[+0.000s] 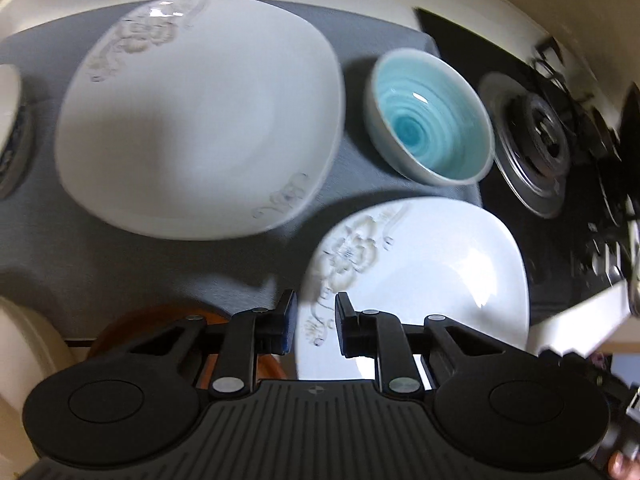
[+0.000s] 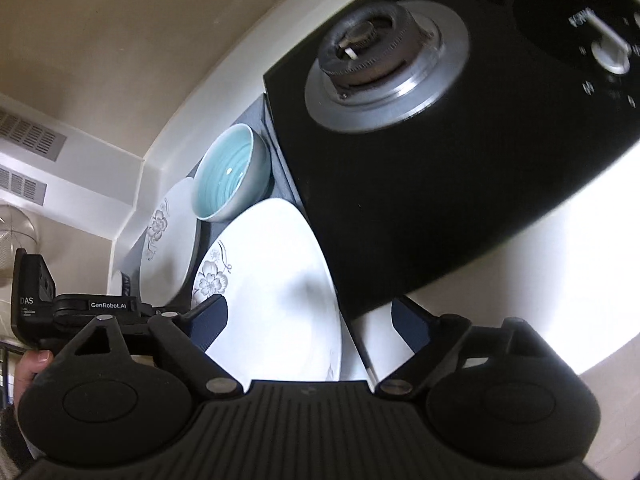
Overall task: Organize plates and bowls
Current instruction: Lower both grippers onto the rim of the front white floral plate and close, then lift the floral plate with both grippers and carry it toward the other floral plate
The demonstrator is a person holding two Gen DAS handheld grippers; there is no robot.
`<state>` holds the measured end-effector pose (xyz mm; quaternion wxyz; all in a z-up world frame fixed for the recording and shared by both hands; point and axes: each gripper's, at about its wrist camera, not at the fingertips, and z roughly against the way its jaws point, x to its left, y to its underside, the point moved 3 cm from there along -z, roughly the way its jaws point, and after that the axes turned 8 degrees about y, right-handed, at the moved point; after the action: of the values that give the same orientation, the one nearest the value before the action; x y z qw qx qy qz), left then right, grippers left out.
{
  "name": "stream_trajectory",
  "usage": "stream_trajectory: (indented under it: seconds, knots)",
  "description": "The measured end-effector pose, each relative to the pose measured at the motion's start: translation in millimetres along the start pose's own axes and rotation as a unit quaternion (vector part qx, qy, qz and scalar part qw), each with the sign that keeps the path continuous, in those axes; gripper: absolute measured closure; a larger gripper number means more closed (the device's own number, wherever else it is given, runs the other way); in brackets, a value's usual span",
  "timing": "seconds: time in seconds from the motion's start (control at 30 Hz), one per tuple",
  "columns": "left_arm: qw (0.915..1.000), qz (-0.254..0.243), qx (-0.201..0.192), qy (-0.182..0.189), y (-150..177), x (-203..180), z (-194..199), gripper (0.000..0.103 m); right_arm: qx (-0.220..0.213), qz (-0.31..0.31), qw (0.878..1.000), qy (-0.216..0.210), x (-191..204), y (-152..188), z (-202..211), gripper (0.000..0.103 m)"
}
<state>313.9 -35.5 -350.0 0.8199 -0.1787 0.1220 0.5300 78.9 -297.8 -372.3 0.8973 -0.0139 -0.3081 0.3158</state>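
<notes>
Two white square plates with grey flower prints lie on a grey mat point(image 1: 168, 264). The larger-looking far plate point(image 1: 200, 120) is at the left; the near plate point(image 1: 420, 280) is at the right front. A turquoise bowl point(image 1: 432, 120) stands upright behind the near plate. My left gripper point(image 1: 315, 320) has its fingers narrowly apart at the near plate's left edge, one on each side of the rim. My right gripper point(image 2: 308, 320) is open wide and empty, above the near plate point(image 2: 272, 280). The bowl point(image 2: 228, 172) and far plate point(image 2: 168, 240) lie beyond it.
A black gas stove point(image 1: 560, 200) with a burner point(image 2: 376, 52) sits to the right of the mat. A blue-patterned dish point(image 1: 12, 132) is at the left edge. A brown round object point(image 1: 152, 324) lies below the counter edge. A white wall runs behind.
</notes>
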Motion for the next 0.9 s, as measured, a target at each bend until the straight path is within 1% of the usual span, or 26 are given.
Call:
stream_trajectory:
  seconds: [0.03, 0.07, 0.1, 0.17, 0.2, 0.27, 0.3, 0.33, 0.4, 0.43, 0.47, 0.53, 0.6, 0.67, 0.7, 0.73, 0.8, 0.9]
  knots:
    - [1.0000, -0.003, 0.003, -0.004, 1, -1, -3, 0.081, 0.001, -0.004, 1.000, 0.001, -4, 1, -1, 0.019]
    - [0.9998, -0.014, 0.014, -0.003, 3, -3, -8, 0.081, 0.000, -0.009, 1.000, 0.006, -6, 2, -2, 0.023]
    - [0.9994, -0.022, 0.025, -0.002, 5, -5, -13, 0.078, 0.000, -0.014, 1.000, 0.005, -9, 2, -5, 0.030]
    - [0.9987, -0.030, 0.041, -0.006, 5, -8, -26, 0.078, 0.015, -0.032, 0.999, -0.013, -13, 5, -11, 0.032]
    - [0.9985, -0.024, 0.048, -0.006, 6, -7, -32, 0.075, 0.023, -0.039, 0.999, -0.021, -14, 6, -15, 0.032]
    - [0.9985, 0.001, 0.054, 0.008, 5, -1, -38, 0.072, 0.030, -0.034, 0.999, -0.017, -13, 10, -20, 0.032]
    - [0.9986, 0.008, 0.051, 0.010, 4, 0, -37, 0.072, 0.032, -0.026, 0.999, -0.015, -11, 11, -21, 0.033]
    - [0.9986, 0.008, 0.052, 0.010, 3, 0, -37, 0.072, 0.035, -0.023, 0.999, -0.017, -10, 12, -24, 0.038]
    - [0.9984, 0.004, 0.055, 0.009, 1, -1, -38, 0.072, 0.043, -0.030, 0.998, -0.036, -12, 15, -29, 0.043]
    - [0.9983, 0.006, 0.057, 0.009, 1, -1, -37, 0.072, 0.048, -0.037, 0.997, -0.051, -13, 16, -32, 0.051]
    - [0.9981, 0.009, 0.059, 0.012, 1, -1, -37, 0.072, 0.051, -0.040, 0.996, -0.055, -13, 18, -34, 0.054]
    - [0.9979, 0.015, 0.059, 0.021, 0, -3, -33, 0.072, 0.043, -0.032, 0.998, -0.043, -12, 18, -34, 0.057]
    - [0.9978, 0.013, 0.052, 0.040, 0, -9, -24, 0.072, 0.033, -0.020, 0.999, -0.029, -13, 18, -28, 0.059]
    - [0.9975, 0.005, 0.047, 0.053, 1, -15, -18, 0.072, 0.026, -0.009, 0.999, -0.032, -16, 17, -20, 0.059]
    - [0.9974, 0.000, 0.046, 0.056, 2, -16, -17, 0.072, 0.027, -0.011, 0.999, -0.035, -21, 16, -19, 0.063]
    - [0.9972, -0.002, 0.048, 0.058, 2, -18, -19, 0.072, 0.030, -0.018, 0.999, -0.036, -27, 15, -18, 0.069]
    - [0.9966, 0.003, 0.058, 0.058, 4, -17, -26, 0.072, 0.035, -0.032, 0.998, -0.038, -37, 13, -18, 0.075]
    - [0.9951, 0.020, 0.079, 0.056, 9, -10, -39, 0.073, 0.033, -0.034, 0.998, -0.036, -41, 13, -19, 0.076]
